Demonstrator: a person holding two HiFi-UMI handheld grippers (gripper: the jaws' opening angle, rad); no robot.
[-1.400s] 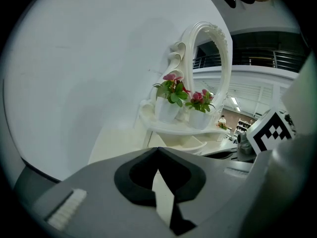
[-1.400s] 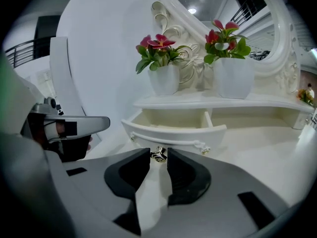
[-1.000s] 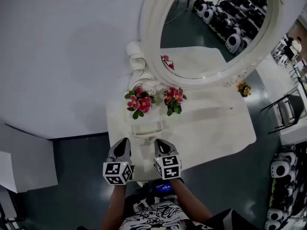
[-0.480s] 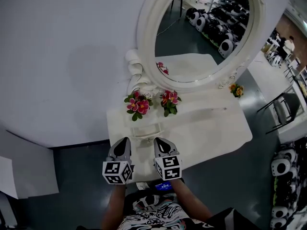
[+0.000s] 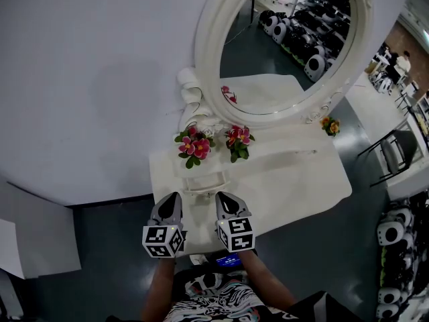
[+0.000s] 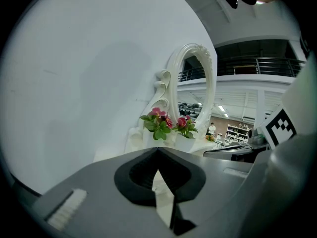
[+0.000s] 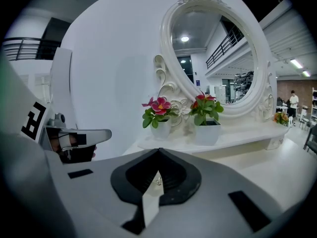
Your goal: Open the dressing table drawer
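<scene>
The white dressing table (image 5: 295, 180) stands against a white wall under an oval mirror (image 5: 288, 39). Its small drawer (image 5: 201, 181) is pulled out below two potted pink flowers (image 5: 193, 146). Both grippers hover side by side at the table's front edge, just short of the drawer. My left gripper (image 5: 173, 197) is shut and empty, its tips meeting (image 6: 158, 150). The right gripper (image 5: 221, 197) is also shut and empty (image 7: 158, 150). Only the drawer's metal knob (image 7: 157, 181) shows, small and apart, through the notch under the right jaws; they hide the rest of the drawer.
A small orange flower pot (image 5: 330, 125) sits at the table's right end. A dark chair (image 5: 402, 156) and several white machines (image 5: 392, 233) stand on the grey floor to the right. A white panel (image 5: 33, 240) leans at the left.
The right jaws were open around the drawer knob; they have since let go, drawn back and shut. The left gripper also pulled back from the table. The drawer stays out.
</scene>
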